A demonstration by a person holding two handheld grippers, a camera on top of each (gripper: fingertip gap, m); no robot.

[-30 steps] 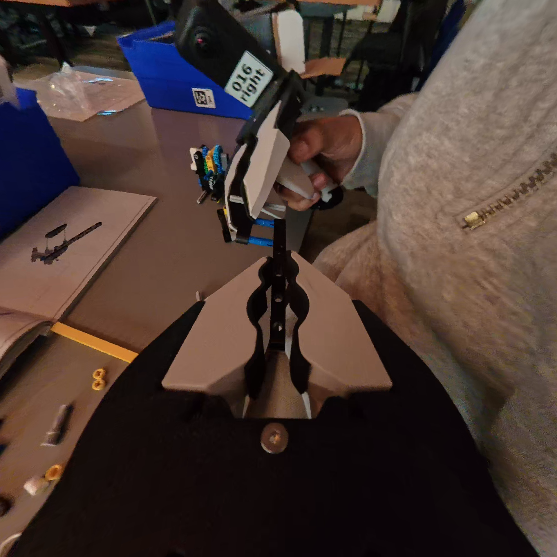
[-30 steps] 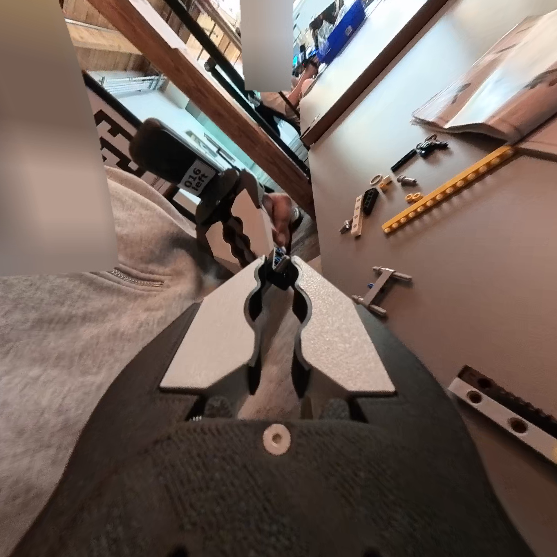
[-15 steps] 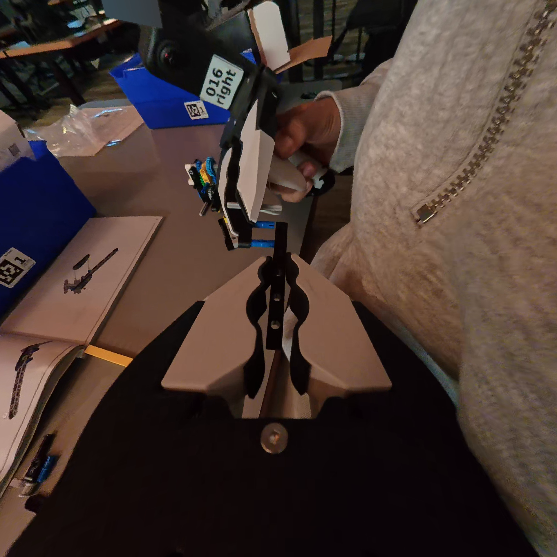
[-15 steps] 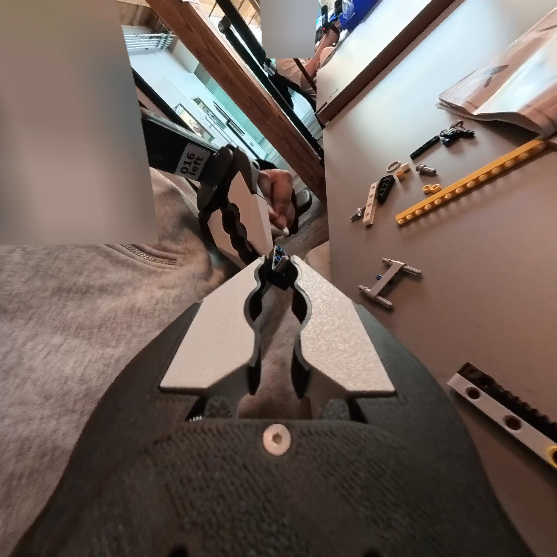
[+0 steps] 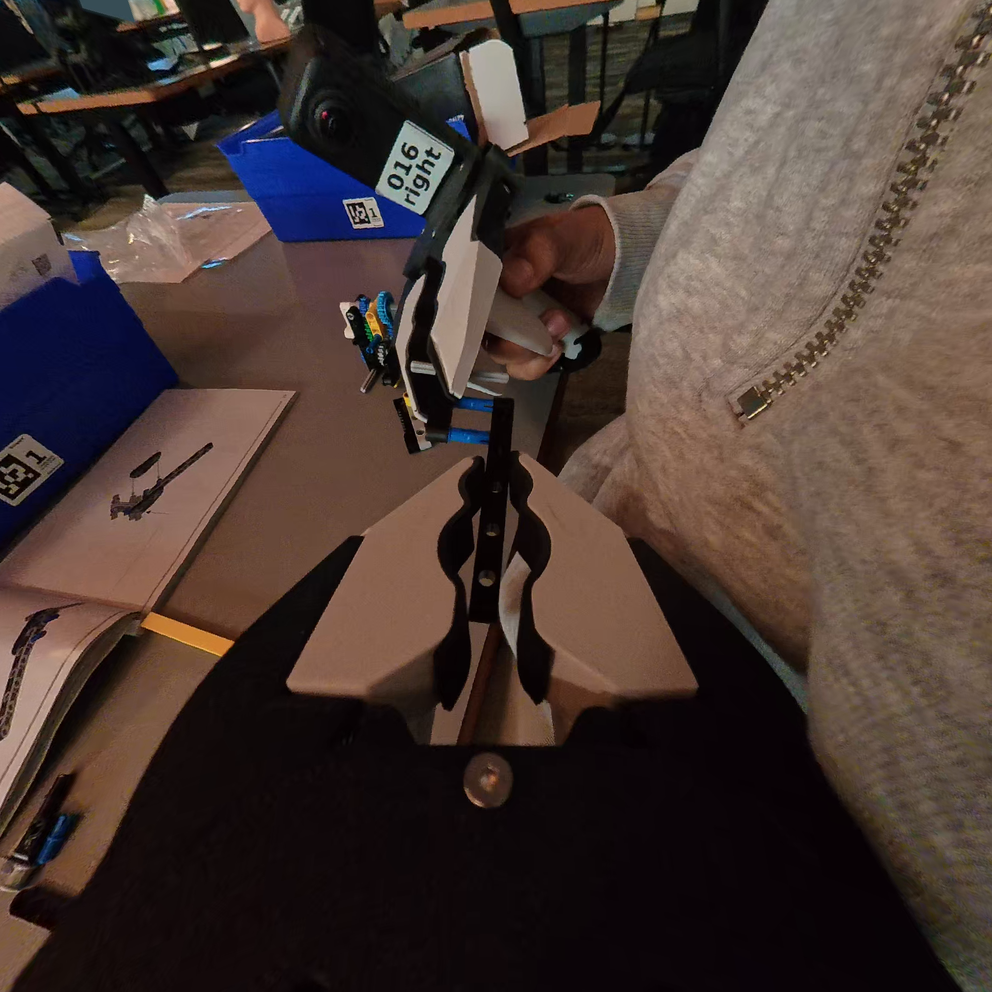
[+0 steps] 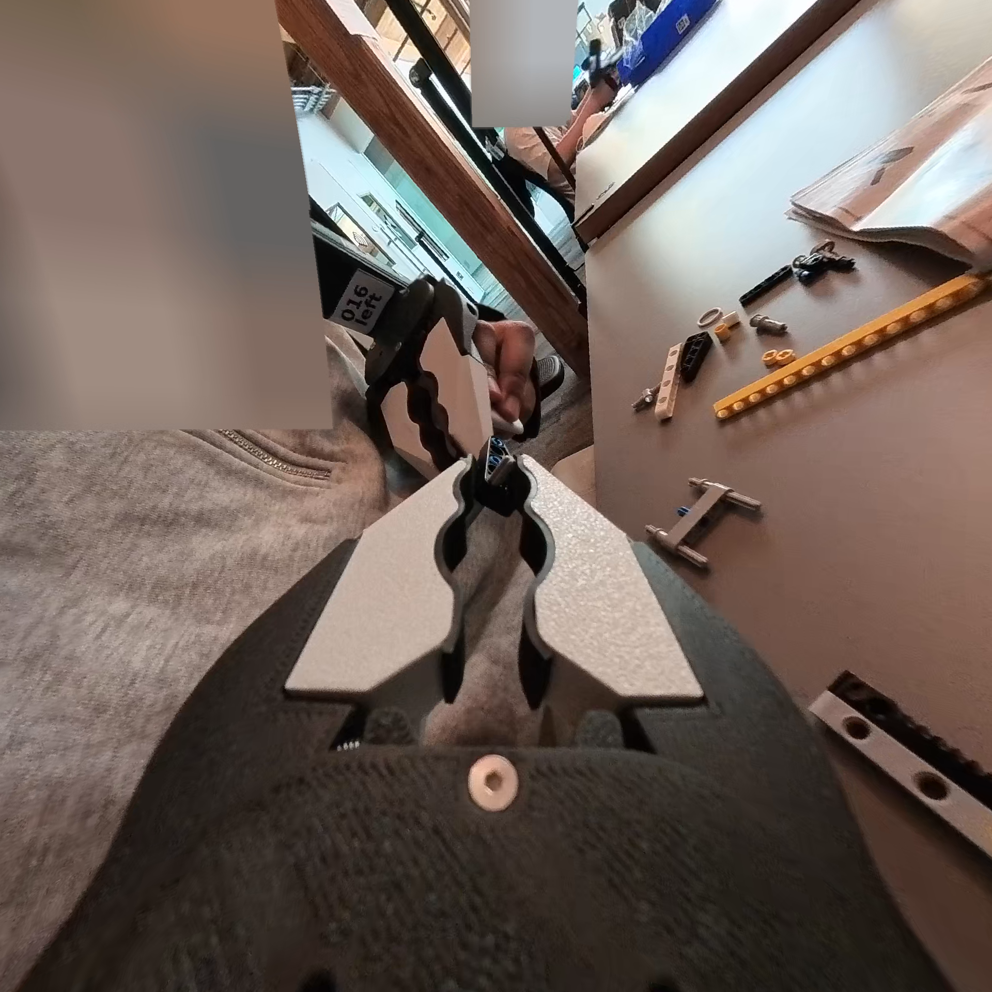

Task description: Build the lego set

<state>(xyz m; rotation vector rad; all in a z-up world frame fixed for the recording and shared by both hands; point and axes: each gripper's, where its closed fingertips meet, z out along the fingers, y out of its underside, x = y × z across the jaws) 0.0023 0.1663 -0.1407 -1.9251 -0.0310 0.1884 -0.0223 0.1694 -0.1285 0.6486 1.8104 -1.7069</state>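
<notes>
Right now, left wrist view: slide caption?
Left gripper clamps a black beam against blue pins held by the right gripper.

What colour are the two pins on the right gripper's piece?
The pins are blue, best seen in the left wrist view.

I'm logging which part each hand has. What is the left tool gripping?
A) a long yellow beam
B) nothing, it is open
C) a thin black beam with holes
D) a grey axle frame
C: in the left wrist view the left tool is shut on a thin black beam with holes, standing up between its fingers.
</notes>
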